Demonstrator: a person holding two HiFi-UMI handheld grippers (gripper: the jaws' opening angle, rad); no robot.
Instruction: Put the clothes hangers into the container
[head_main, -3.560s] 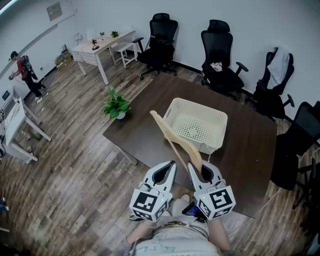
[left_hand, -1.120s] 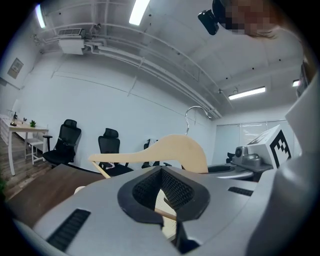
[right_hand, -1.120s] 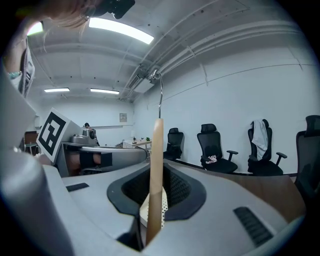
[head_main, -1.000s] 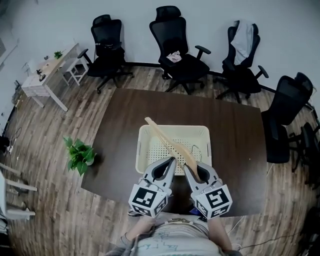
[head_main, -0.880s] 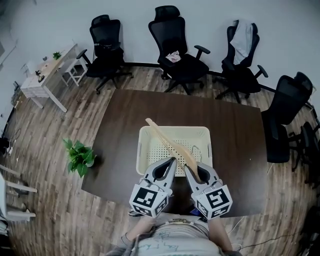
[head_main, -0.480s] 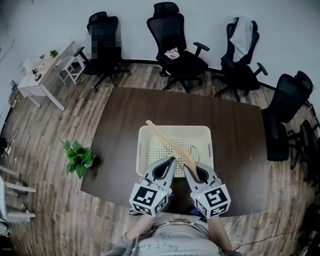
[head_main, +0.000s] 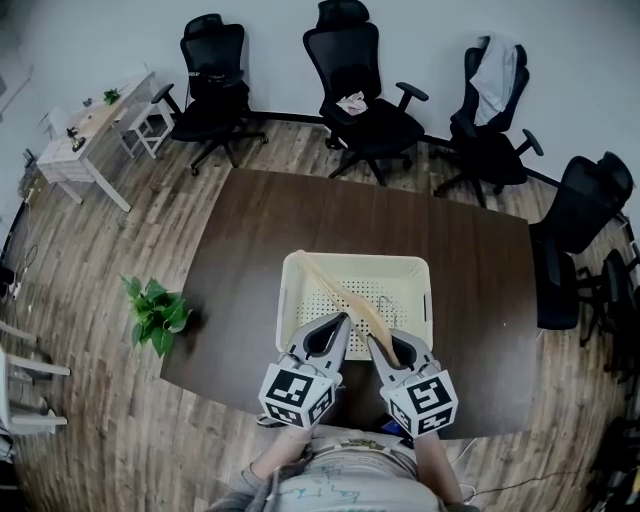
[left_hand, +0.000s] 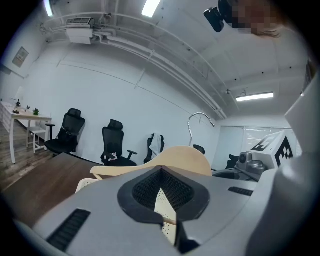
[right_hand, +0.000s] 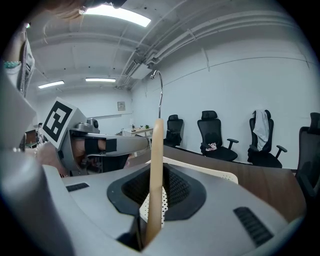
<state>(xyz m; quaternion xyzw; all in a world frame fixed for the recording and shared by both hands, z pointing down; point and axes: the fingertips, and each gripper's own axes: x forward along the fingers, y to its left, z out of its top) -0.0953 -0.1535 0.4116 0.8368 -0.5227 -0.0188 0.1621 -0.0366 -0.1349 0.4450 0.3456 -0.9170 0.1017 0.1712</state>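
Dark wood table (head_main: 480, 260) fills the middle of the office, with black swivel chairs (head_main: 365, 90) along its far side and a potted plant (head_main: 155, 310) on the floor to the left. The right gripper (head_main: 374, 340) has its jaws pinched on one arm of a pale wooden clothes hanger (head_main: 345, 295); its own view shows the wood standing edge-on between the pads with the metal hook rising above. The left gripper (head_main: 342, 322) sits just beside it, jaws together and holding nothing, with the hanger's shoulder beyond its tips.

The hanger slants out from the grip over the cream perforated container (head_main: 355, 259). Its free end reaches towards the far-left corner of the rim, and whether it is clear of that rim cannot be told.

That corner is the main hazard. If the free end comes down on the rim rather than inside it, the hanger probably ends up propped across the top, or slides off onto the table. The grip is on a narrow edge near one end, so the long arm may swing in the pads and pull the aim off. Letting go too high may make it bounce or shove the light container. The empty gripper is close enough to knock the wood.
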